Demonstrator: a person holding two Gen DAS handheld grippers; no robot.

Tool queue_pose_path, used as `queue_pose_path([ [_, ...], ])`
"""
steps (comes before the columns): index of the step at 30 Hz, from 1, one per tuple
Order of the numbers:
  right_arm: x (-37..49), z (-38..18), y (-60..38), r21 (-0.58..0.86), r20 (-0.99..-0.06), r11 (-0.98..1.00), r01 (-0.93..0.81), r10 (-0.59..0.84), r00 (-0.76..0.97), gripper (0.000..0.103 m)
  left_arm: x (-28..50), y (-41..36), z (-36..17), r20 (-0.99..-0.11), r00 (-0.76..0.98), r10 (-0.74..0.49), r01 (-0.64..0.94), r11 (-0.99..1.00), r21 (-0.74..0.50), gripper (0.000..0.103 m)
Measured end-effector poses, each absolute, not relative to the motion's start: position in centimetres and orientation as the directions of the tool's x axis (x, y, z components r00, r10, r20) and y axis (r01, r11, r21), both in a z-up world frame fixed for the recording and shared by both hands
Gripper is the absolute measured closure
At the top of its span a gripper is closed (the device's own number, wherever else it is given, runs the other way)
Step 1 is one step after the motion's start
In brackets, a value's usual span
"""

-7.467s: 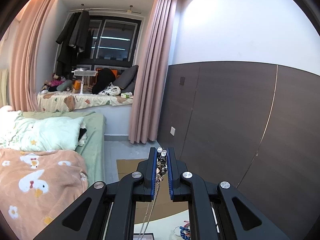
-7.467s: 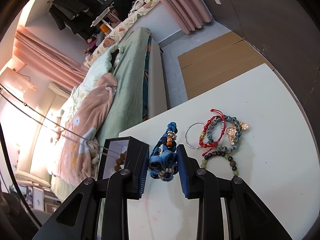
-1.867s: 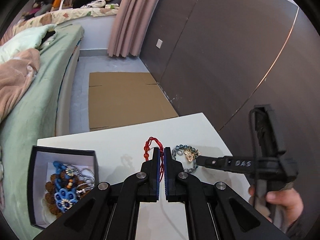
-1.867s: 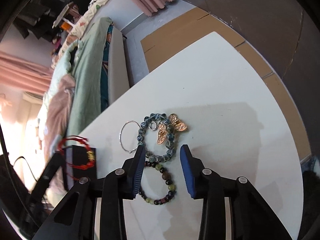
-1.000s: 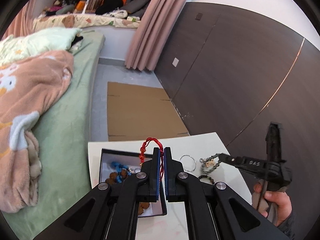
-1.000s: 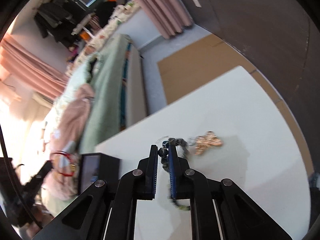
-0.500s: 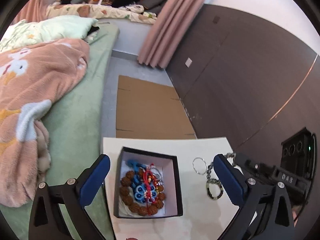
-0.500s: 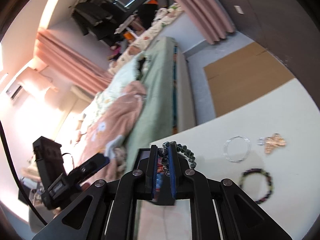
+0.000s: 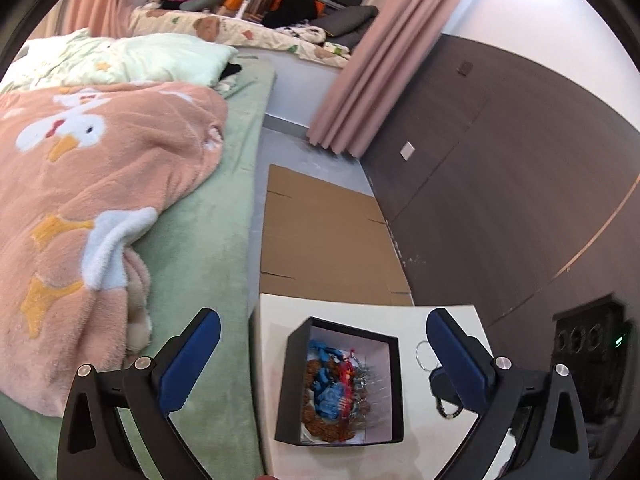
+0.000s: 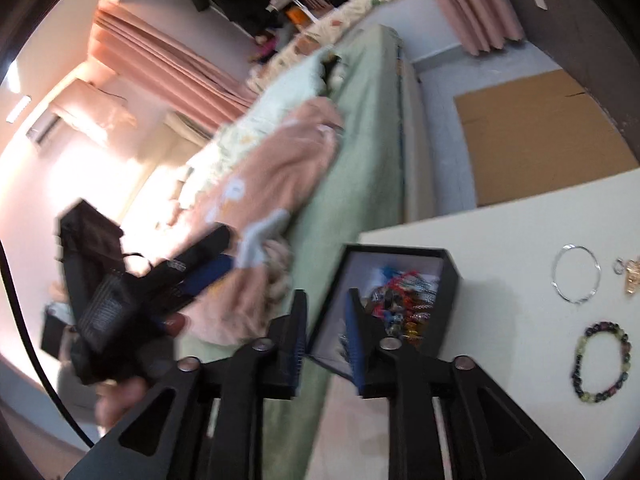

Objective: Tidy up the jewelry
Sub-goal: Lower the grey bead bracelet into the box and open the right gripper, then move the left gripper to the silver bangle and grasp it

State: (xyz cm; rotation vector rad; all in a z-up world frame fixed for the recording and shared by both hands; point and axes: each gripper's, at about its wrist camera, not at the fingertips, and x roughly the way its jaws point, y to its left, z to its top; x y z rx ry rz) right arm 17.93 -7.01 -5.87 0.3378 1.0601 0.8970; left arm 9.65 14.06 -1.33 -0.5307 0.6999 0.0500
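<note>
A black jewelry box [image 9: 288, 384] stands on the white table [image 9: 404, 316], holding a heap of blue, red and brown jewelry [image 9: 334, 392]. My left gripper [image 9: 320, 356] is wide open and empty above the box. My right gripper [image 10: 326, 312] is open and empty at the box's left edge [image 10: 404, 250]. On the table to the right lie a silver ring bangle [image 10: 576, 274], a dark beaded bracelet [image 10: 600, 360] and a gold butterfly charm [image 10: 632, 280]. The bangle [image 9: 424, 354] and the bracelet [image 9: 448, 410] also show in the left wrist view.
A green bed with a peach duck blanket [image 9: 80, 184] lies left of the table. Flattened cardboard [image 9: 324, 240] covers the floor beyond the table. A dark wood wall panel [image 9: 500, 184] runs on the right. The left gripper's body and hand [image 10: 120, 312] show at left.
The right gripper has opened over the box's left edge and no longer holds the dark blue bead bracelet. The left gripper stays wide open above the box.
</note>
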Motion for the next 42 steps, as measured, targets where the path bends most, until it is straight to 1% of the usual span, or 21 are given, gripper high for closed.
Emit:
queue_pose_path([
  [1, 18.1, -6.3, -7.4, 0.634, -0.614, 0.626, -0.453, 0.764, 0.198, 0.071, 9.6, 14.3, -1.3, -0.623, 0.772, -0.129, -0.222, 0.863, -0.454, 0.000],
  [3, 18.6, -6.7, -8.4, 0.660, -0.606, 0.623, -0.420, 0.772, 0.193, 0.050, 9.5, 14.4, -1.3, -0.620, 0.775, -0.126, -0.225, 0.860, -0.457, 0.000],
  [5, 18.9, -6.6, -9.6, 0.670, -0.594, 0.621, -0.406, 0.777, 0.208, 0.044, 9.5, 14.3, -1.2, -0.619, 0.775, -0.126, -0.223, 0.862, -0.455, 0.000],
  [7, 19.0, -6.4, -10.7, 0.666, -0.594, 0.629, -0.402, 0.772, 0.225, 0.044, 9.5, 14.0, -1.1, -0.619, 0.774, -0.132, -0.214, 0.866, -0.452, 0.000],
  [8, 19.1, -6.3, -11.3, 0.663, -0.597, 0.636, -0.395, 0.768, 0.234, 0.041, 9.6, 13.7, -1.1, -0.619, 0.774, -0.135, -0.208, 0.869, -0.450, 0.000],
  [10, 19.4, -6.1, -12.7, 0.653, -0.608, 0.659, -0.374, 0.750, 0.260, 0.029, 9.6, 13.0, -0.9, -0.618, 0.773, -0.142, -0.194, 0.875, -0.444, 0.000],
  [11, 19.6, -6.0, -13.1, 0.644, -0.618, 0.672, -0.366, 0.739, 0.269, 0.015, 9.8, 12.5, -0.8, -0.617, 0.773, -0.146, -0.187, 0.877, -0.442, 0.000],
  [12, 19.7, -6.0, -13.7, 0.637, -0.626, 0.683, -0.356, 0.729, 0.278, 0.006, 9.9, 12.1, -0.8, -0.616, 0.773, -0.150, -0.180, 0.879, -0.441, 0.000],
  [16, 20.3, -5.8, -16.9, 0.598, -0.655, 0.742, -0.303, 0.670, 0.348, 0.005, 10.5, 10.5, -0.7, -0.617, 0.769, -0.166, -0.149, 0.892, -0.426, 0.000],
  [17, 20.4, -5.7, -17.7, 0.594, -0.655, 0.748, -0.295, 0.663, 0.362, 0.005, 10.8, 9.9, -0.7, -0.620, 0.765, -0.176, -0.138, 0.895, -0.423, 0.000],
  [19, 20.7, -5.5, -19.5, 0.600, -0.642, 0.751, -0.275, 0.658, 0.394, 0.000, 11.2, 8.6, -0.7, -0.622, 0.757, -0.201, -0.107, 0.900, -0.422, 0.000],
  [22, 21.0, -5.4, -21.6, 0.593, -0.645, 0.766, -0.251, 0.637, 0.421, 0.000, 11.7, 6.6, -0.5, -0.624, 0.752, -0.212, -0.077, 0.912, -0.403, 0.000],
  [31, 21.4, -5.4, -25.4, 0.571, -0.680, 0.796, -0.199, 0.595, 0.429, 0.000, 13.5, 1.9, -1.0, -0.646, 0.729, -0.226, -0.040, 0.928, -0.370, 0.000],
  [35, 21.8, -6.0, -27.1, 0.560, -0.704, 0.814, -0.156, 0.566, 0.429, 0.000, 14.3, -0.7, -1.6, -0.667, 0.708, -0.231, 0.001, 0.945, -0.326, 0.001],
  [38, 22.0, -6.3, -28.5, 0.561, -0.713, 0.819, -0.121, 0.552, 0.432, 0.000, 14.9, -2.5, -2.3, -0.678, 0.690, -0.253, 0.051, 0.951, -0.303, 0.008],
  [39, 22.1, -6.4, -29.0, 0.562, -0.715, 0.819, -0.112, 0.550, 0.432, 0.000, 15.1, -3.1, -2.5, -0.683, 0.685, -0.255, 0.065, 0.954, -0.292, 0.013],
  [40, 22.2, -6.5, -29.6, 0.564, -0.717, 0.820, -0.101, 0.546, 0.433, 0.000, 15.2, -3.6, -2.8, -0.686, 0.680, -0.257, 0.078, 0.956, -0.281, 0.020],
  [42, 22.3, -6.6, -30.2, 0.561, -0.720, 0.822, -0.092, 0.540, 0.437, 0.000, 15.7, -4.6, -3.5, -0.704, 0.660, -0.263, 0.098, 0.959, -0.266, 0.029],
])
